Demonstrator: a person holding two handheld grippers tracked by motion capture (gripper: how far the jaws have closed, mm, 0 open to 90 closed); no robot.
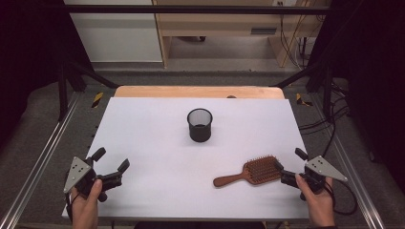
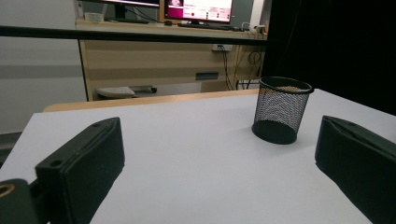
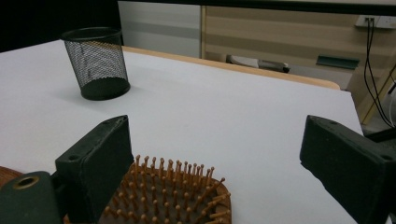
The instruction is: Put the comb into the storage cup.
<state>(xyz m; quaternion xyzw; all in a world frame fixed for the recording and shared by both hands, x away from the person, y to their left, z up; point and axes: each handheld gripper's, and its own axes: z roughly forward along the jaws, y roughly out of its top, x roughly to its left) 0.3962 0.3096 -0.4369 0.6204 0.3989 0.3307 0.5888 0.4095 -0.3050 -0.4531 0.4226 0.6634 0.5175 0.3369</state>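
Lying near the right front of the white tabletop point(image 1: 157, 124), the wooden hairbrush point(image 1: 250, 171) is sitting just beside the right tongs point(image 1: 288, 166), its bristled head toward them and its handle pointing away, leftward and slightly toward the person. Its long axis is running nearly crosswise to the tabletop, tilting a little. In the right gripper view the brush head point(image 3: 173, 196) is showing low between the two black jaws, closer to the left one; the jaws are standing wide apart and are gripping nothing. The right hand point(image 1: 317, 200) is holding its tongs low, aimed inward at the brush, so it is plainly the nearer one.

The left tongs point(image 1: 111, 162) are resting well apart from the brush at the left front corner, jaws likewise spread and empty, pointing toward the black mesh cup point(image 1: 199, 124), which is standing upright near the middle of the tabletop.
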